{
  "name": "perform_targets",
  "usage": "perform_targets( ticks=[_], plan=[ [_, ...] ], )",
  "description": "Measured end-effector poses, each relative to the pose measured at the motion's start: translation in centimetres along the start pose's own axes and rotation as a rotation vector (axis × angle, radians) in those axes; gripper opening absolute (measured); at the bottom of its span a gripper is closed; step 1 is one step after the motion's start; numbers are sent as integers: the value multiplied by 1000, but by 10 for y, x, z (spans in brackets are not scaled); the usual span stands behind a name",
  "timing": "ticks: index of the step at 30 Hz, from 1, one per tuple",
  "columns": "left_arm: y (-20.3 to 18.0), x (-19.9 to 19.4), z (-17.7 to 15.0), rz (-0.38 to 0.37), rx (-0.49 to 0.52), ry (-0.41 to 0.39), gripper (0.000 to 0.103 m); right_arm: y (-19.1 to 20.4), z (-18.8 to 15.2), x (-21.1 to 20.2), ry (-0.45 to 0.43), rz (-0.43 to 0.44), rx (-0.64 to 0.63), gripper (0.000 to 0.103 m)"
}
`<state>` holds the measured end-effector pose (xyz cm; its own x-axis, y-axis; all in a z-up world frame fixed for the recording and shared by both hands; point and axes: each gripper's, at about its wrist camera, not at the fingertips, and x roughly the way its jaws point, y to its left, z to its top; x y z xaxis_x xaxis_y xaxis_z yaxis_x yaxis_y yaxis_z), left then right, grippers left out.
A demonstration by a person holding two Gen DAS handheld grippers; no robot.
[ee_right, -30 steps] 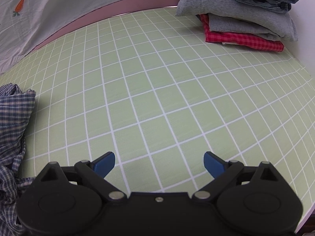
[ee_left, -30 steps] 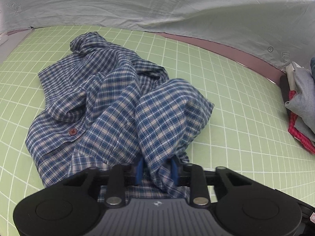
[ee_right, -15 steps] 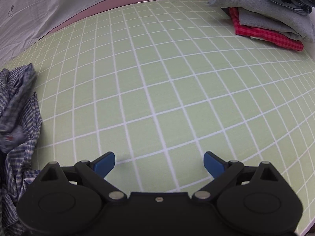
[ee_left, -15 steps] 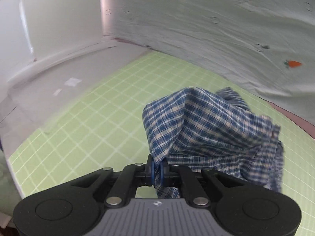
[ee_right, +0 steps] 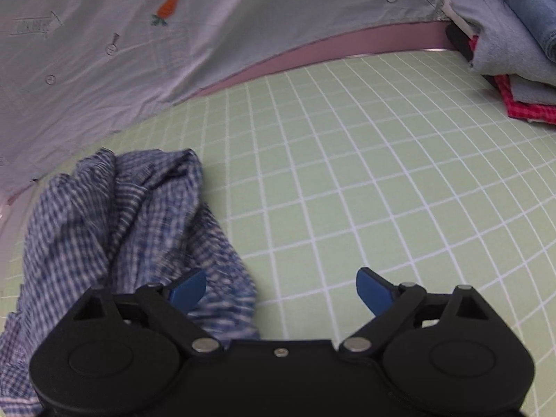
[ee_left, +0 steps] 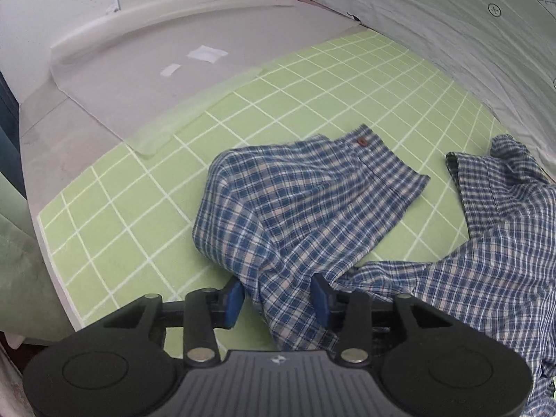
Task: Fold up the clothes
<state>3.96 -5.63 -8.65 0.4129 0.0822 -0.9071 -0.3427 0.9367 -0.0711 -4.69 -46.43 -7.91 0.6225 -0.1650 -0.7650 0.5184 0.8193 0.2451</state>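
Note:
A blue and white plaid shirt (ee_left: 312, 208) lies crumpled on the green grid mat (ee_left: 139, 215), with a brown button (ee_left: 361, 141) on top. My left gripper (ee_left: 278, 299) is open, and a fold of the shirt lies loose between its blue fingers. In the right wrist view the shirt (ee_right: 121, 215) is a blurred heap at the left. My right gripper (ee_right: 281, 288) is open and empty, with its left finger over the shirt's edge and the rest over bare mat (ee_right: 365, 173).
A stack of folded clothes (ee_right: 514, 45), grey, denim and red plaid, sits at the mat's far right. A pale sheet with a carrot print (ee_right: 139, 45) hangs behind the mat. A white surface (ee_left: 139, 80) with a raised rim borders the mat's left end.
My left gripper has opened and let go of the shirt, which now lies spread on the mat. My right gripper has moved left, close to the shirt.

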Motion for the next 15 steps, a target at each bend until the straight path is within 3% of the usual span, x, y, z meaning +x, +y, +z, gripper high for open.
perform_targets(
  ticks=[3, 6, 8, 9, 11, 13, 15],
  plan=[
    [-1, 9, -2, -14, 22, 31, 44, 23, 8, 9, 9, 57, -42, 93],
    [1, 15, -2, -14, 22, 36, 43, 42, 11, 24, 43, 86, -101, 83],
    [4, 18, -2, -23, 1, 37, 41, 50, 12, 36, 74, 84, -143, 65],
    [6, 19, -2, -28, -12, 37, 33, 54, 12, 42, 90, 84, -164, 59],
    [9, 21, -1, -34, -37, 34, 24, 61, 14, 55, 121, 83, -205, 25],
    [7, 22, 1, -24, -47, 29, 16, 59, 15, 56, 108, 88, -242, 5],
    [3, 23, 4, -11, -44, 10, 9, 54, 19, 53, 74, 78, -271, 4]
  ],
)
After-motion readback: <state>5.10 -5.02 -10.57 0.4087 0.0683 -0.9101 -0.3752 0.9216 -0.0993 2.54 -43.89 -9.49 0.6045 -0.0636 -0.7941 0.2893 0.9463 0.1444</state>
